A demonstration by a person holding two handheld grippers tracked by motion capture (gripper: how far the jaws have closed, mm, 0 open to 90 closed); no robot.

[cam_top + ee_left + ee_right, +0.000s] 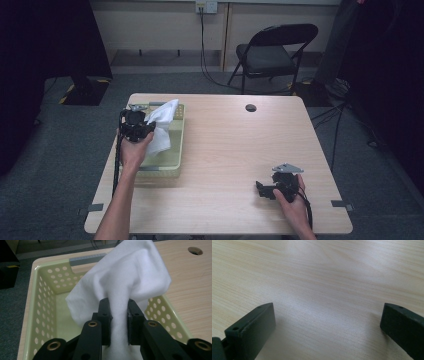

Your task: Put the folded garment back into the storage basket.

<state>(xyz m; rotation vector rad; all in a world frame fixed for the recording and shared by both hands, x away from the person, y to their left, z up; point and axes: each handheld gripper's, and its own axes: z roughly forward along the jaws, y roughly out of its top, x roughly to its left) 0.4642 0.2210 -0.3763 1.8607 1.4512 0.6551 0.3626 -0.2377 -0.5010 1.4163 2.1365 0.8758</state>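
My left gripper [119, 307] pinches the white cloth [125, 277] above the pale green basket [42, 297] at the desk's [230, 150] left side. My right gripper [327, 322], jaws wide, rests low over bare wood.

Room beyond my worktop [235, 165]: a light wood-grain surface with rounded corners and a round cable hole [250, 107] near its far edge. Grey carpet floor [60, 160] surrounds it. Behind, a black folding chair [270, 52] stands before a pale wall [160, 27], where a cable [202, 45] drops from a wall socket [206, 6]. Dark curtains [45, 40] flank both sides; black-and-yellow tape [67, 93] marks the floor at left.
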